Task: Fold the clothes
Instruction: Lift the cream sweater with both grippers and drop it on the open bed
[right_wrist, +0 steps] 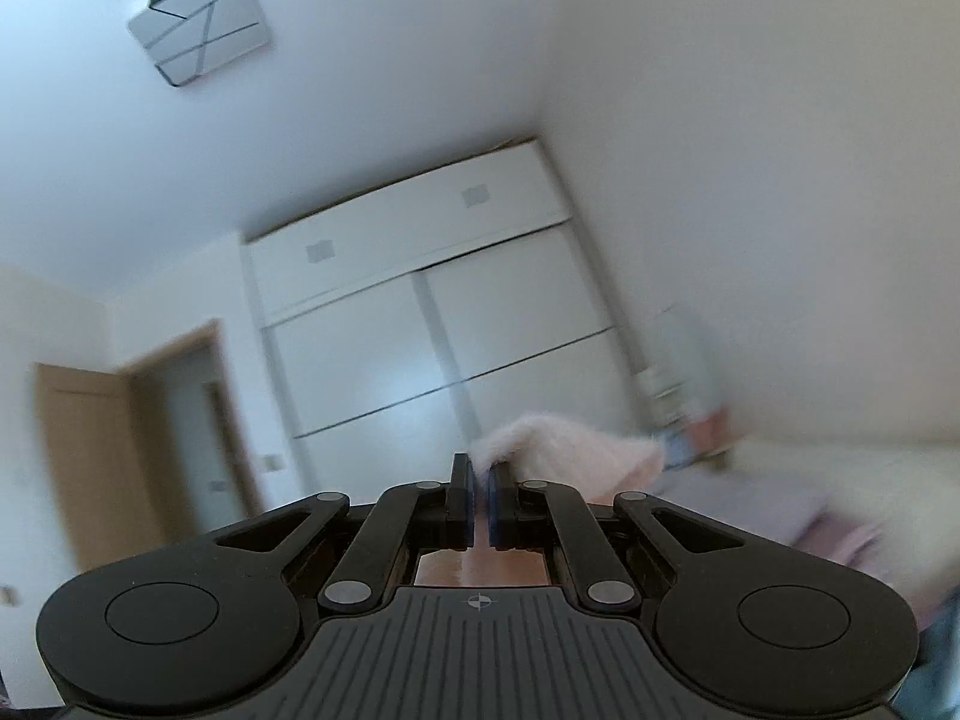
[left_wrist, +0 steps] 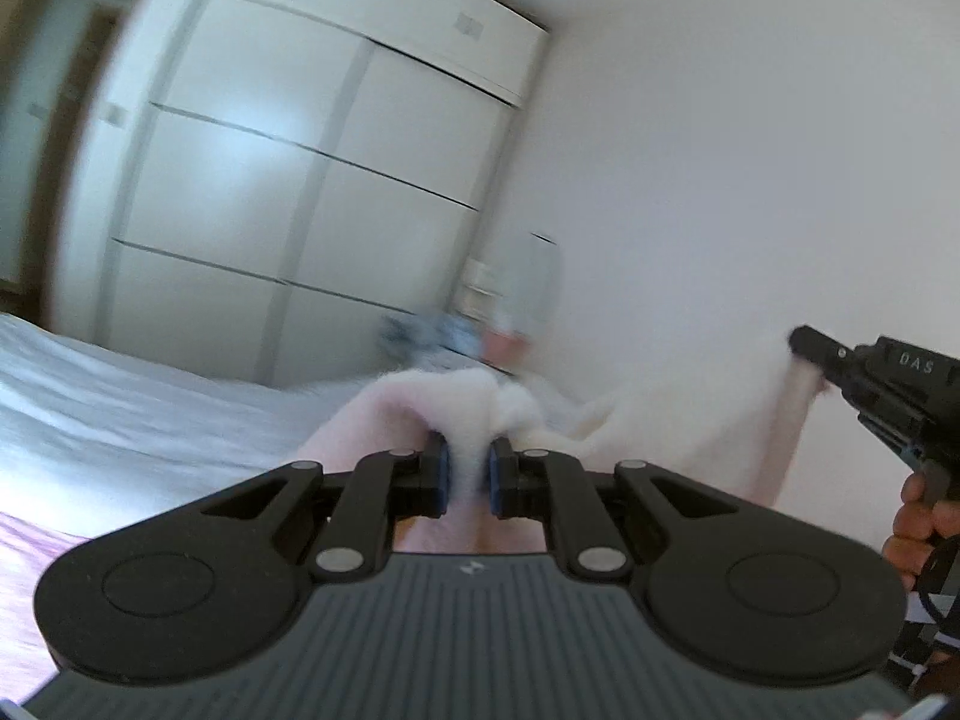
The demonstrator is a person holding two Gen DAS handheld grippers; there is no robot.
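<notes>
While you hold both tools up off the bed, this is how each view reads.

Left wrist view, left tool point(left_wrist: 467, 476): your blue pads are pinching a bunched ridge of the fluffy pale pink garment point(left_wrist: 654, 438), which rises between them.
Left wrist view, garment: it stretches from your left tool across to the right, where the right tool point(left_wrist: 807, 348) grips its far edge; the cloth hangs slack between the two.
Left wrist view, right hand point(left_wrist: 921, 531): it wraps the black handle at the right edge.
Left wrist view, bed point(left_wrist: 108, 414): white sheet below and to the left, blurred.
Left wrist view, wardrobe point(left_wrist: 288, 168): white, with sliding doors, behind the bed.

Right wrist view, right tool point(right_wrist: 477, 498): your pads are almost pressed together, clamped on a thin edge of the garment point(right_wrist: 570, 444).
Right wrist view, garment: the pink fluff rises just above and to the right of the fingertips.
Right wrist view, room: wardrobe point(right_wrist: 456, 324) ahead, wooden door point(right_wrist: 90, 456) at left, ceiling lamp point(right_wrist: 198, 21) above.
</notes>
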